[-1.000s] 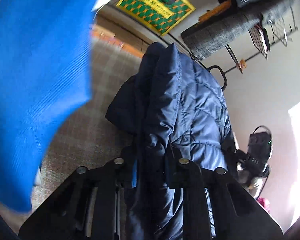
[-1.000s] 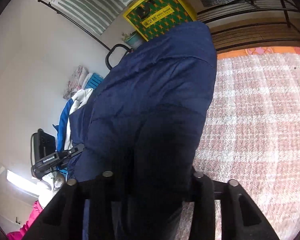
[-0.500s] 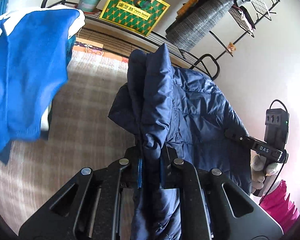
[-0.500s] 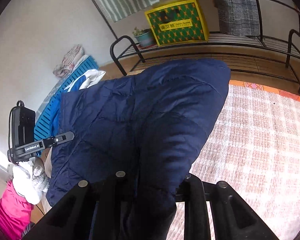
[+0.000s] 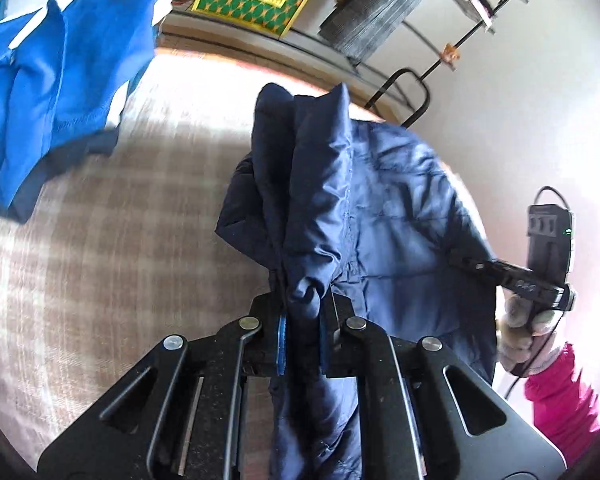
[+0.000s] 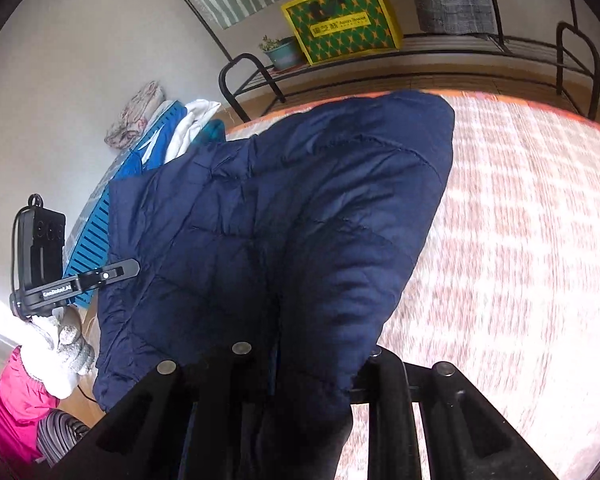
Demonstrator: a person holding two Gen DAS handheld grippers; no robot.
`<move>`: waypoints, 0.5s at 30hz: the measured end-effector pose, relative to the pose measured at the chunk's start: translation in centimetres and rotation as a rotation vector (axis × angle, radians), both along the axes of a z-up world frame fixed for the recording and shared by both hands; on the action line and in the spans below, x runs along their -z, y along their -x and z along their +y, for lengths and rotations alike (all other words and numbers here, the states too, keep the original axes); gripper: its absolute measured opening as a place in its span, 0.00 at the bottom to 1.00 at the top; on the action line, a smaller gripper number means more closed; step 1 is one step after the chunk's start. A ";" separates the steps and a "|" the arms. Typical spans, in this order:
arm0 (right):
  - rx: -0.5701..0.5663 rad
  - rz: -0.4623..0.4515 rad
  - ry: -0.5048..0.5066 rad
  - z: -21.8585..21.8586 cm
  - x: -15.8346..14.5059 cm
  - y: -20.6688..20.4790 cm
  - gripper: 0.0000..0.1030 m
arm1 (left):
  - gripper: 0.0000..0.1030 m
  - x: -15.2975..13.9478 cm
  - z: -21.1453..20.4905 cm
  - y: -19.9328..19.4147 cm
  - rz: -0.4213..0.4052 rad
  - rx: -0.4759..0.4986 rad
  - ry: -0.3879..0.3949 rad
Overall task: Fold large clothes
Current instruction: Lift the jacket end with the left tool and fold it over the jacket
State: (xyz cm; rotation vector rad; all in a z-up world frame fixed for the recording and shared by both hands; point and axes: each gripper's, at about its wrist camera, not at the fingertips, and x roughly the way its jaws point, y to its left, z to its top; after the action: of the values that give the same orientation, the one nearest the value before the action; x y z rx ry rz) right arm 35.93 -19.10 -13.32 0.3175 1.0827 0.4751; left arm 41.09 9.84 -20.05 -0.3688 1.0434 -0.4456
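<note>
A navy quilted puffer jacket (image 5: 364,208) hangs in the air above a plaid bedspread (image 5: 120,220). My left gripper (image 5: 303,320) is shut on a bunched edge of the jacket, cloth squeezed between its blue pads. My right gripper (image 6: 300,364) is shut on another edge of the same jacket (image 6: 284,216), which drapes over its fingers and hides the tips. The right gripper's body also shows in the left wrist view (image 5: 512,276), held by a gloved hand. The left gripper's body shows in the right wrist view (image 6: 80,280).
A blue and white garment (image 5: 52,88) lies at the bed's left side. A black metal rack (image 6: 380,60) behind the bed carries a green and yellow box (image 6: 340,28) and a potted plant (image 6: 284,52). Striped and grey cloths hang above. A blue crate (image 6: 92,240) stands by the wall.
Both grippers have swung with the jacket toward the bed, so more of the bedspread shows under it. The blue garment has dropped from in front of the left camera to the left side.
</note>
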 end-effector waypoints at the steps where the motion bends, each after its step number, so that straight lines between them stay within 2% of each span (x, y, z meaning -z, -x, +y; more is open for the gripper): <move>1: 0.010 0.013 -0.013 -0.3 0.6 0.0 0.20 | 0.10 1.0 0.5 -0.3 0.029 -0.017 0.015; 2: 0.017 0.025 -0.016 -0.5 1.1 0.0 0.25 | 0.14 1.5 0.7 -0.6 0.045 -0.025 0.028; 4: 0.030 0.046 -0.018 -1.0 2.1 -0.1 0.33 | 0.29 3.2 1.3 -1.5 0.116 -0.058 0.046; 5: 0.034 0.051 -0.014 -1.1 2.4 -0.2 0.41 | 0.46 3.8 1.6 -1.9 0.149 -0.080 0.042; 6: 0.040 0.062 -0.014 -1.4 2.7 -0.4 0.48 | 0.59 4.2 1.9 -2.2 0.169 -0.097 0.046; 9: 0.064 0.066 -0.046 -2.7 3.2 -0.7 0.69 | 0.64 4.8 2.8 -3.4 0.188 -0.123 0.104; 11: 0.085 0.072 -0.127 -3.8 3.9 -0.8 0.72 | 0.64 5.5 3.1 -4.0 0.214 -0.125 0.163; 13: 0.106 0.118 -0.219 -4.7 5.2 -1.2 0.73 | 0.64 6.4 3.2 -4.4 0.237 -0.126 0.220; 15: 0.117 0.113 -0.257 -5.0 5.8 -1.2 0.73 | 0.64 6.5 2.7 -4.8 0.211 -0.117 0.234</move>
State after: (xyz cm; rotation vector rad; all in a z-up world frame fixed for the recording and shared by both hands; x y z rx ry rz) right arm 37.15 -24.10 -19.16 0.6368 1.1070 0.4969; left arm 45.85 12.57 -26.60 -0.6937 1.1700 -0.4314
